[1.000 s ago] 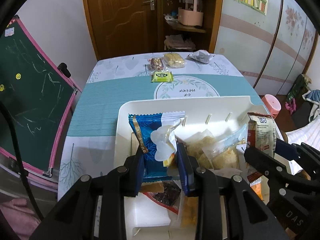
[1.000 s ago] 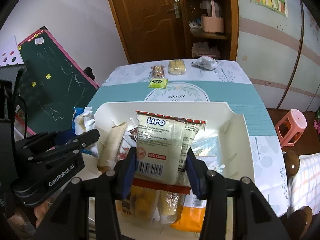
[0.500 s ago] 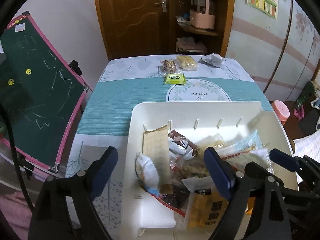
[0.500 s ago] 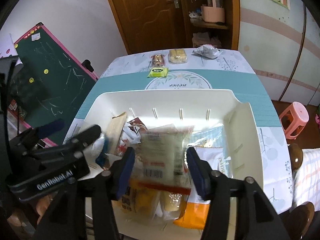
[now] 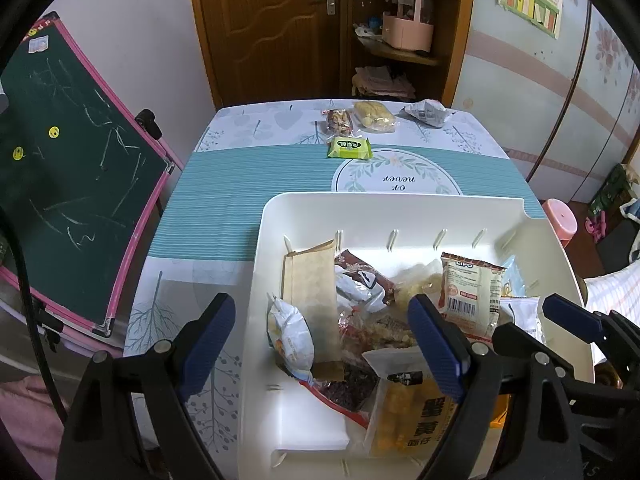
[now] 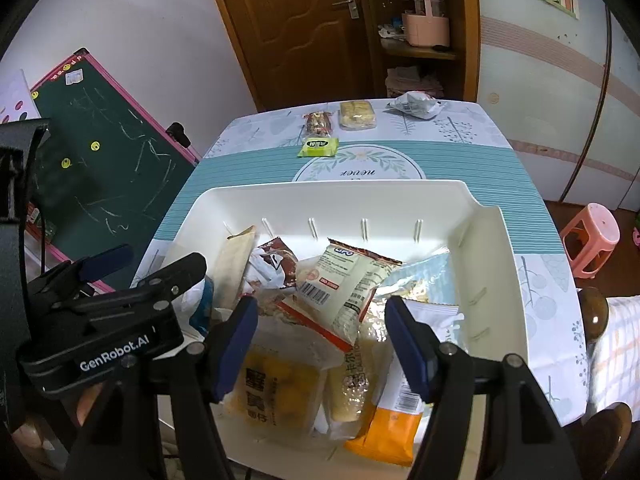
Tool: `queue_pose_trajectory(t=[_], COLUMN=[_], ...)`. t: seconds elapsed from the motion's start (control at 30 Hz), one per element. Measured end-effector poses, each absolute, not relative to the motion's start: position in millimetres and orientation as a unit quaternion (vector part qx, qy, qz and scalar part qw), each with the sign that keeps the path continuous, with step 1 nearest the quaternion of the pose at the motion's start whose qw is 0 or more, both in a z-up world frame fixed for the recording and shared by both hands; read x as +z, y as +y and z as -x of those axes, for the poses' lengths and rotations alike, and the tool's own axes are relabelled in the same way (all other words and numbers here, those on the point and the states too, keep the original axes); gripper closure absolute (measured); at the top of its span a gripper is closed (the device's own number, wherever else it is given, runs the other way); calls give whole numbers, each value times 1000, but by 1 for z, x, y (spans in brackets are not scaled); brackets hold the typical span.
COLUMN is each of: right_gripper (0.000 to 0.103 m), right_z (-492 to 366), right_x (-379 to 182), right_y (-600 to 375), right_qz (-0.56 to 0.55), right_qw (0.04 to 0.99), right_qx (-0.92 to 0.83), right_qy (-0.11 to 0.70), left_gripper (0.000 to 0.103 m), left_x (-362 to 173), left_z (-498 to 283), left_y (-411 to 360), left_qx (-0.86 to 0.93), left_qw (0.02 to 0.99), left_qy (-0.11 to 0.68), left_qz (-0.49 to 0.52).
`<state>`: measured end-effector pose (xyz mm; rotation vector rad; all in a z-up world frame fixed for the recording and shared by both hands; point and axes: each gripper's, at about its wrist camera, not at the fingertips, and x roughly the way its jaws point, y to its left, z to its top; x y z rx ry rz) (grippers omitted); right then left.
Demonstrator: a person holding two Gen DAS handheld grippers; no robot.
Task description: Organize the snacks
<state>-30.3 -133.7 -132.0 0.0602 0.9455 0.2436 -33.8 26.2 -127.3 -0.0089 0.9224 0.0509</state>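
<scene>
Left fingers: my left gripper (image 5: 322, 344) stands spread wide over the white bin (image 5: 400, 208), gripping nothing; its pads sit apart from every packet.
Right fingers: my right gripper (image 6: 324, 340) is opening, jaws clear of the snacks, with the cream Lipo packet (image 6: 348, 284) lying loose between and just beyond them.
Lipo packet: I see it tilted on top of the pile in the bin's middle, barcode facing up.
Other snacks in bin: a tan paper packet (image 5: 310, 280) lies near the left wall; a yellow packet (image 6: 276, 392) and an orange packet (image 6: 384, 436) lie at the near edge.
Snacks on the table: a green packet (image 5: 349, 148), a dark nut bar (image 5: 339, 122), a pale cake packet (image 5: 374, 116) and a crumpled white wrapper (image 5: 426, 112) lie at the far end, well apart from the bin.
Table (image 5: 240, 200): I see a teal striped cloth under the bin.
</scene>
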Motion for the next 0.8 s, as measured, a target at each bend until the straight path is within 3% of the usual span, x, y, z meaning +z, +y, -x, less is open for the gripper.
queue_pose_trajectory(t=[0.53,0.8], right_gripper=[37,37], right_z=[26,15], right_x=[-130,-111], right_y=[-136,-147], right_qz=[-31,-25], right_qw=[886,894], right_qx=[108,106], right_qy=[450,434], left_gripper=[16,16], left_x=[-126,-101], left_z=[27,10], left_y=[22,18], left_qx=[9,-2], left_qw=[894,898], left_qy=[447,440], left_qz=[0,-29])
